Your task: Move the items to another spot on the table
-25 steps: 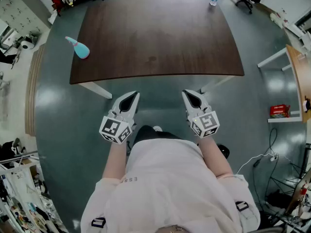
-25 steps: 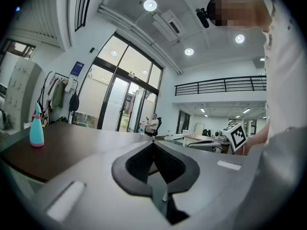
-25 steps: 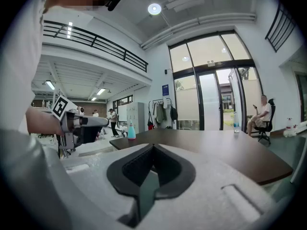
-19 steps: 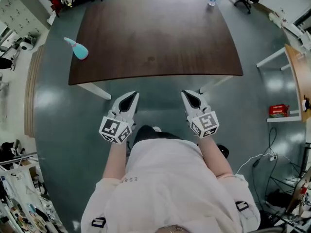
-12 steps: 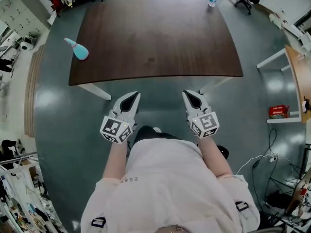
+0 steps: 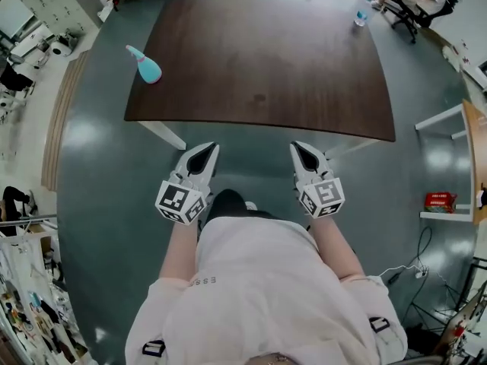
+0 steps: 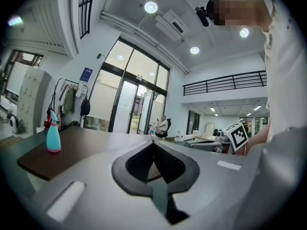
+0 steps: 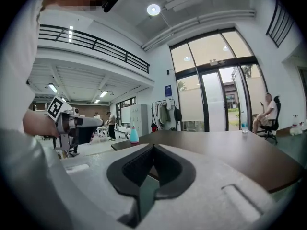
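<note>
Dark wooden table (image 6: pixel 259 52) farther right

Light-blue spray bottle (image 6: pixel 146 67) stands upright at the table's (image 6: pixel 259 59) left edge; clear water bottle (image 6: pixel 361 17) stands at its far right corner

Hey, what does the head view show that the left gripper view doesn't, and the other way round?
Only the head view shows the red box on a side shelf, and the right tongs seen whole from above.

Only the left gripper view shows the glass doors, a ceiling light and the balcony railing.

Both show the dark table, the blue spray bottle at its far left corner, the water bottle near the far right corner, and the left tongs, shut with nothing between them.
</note>
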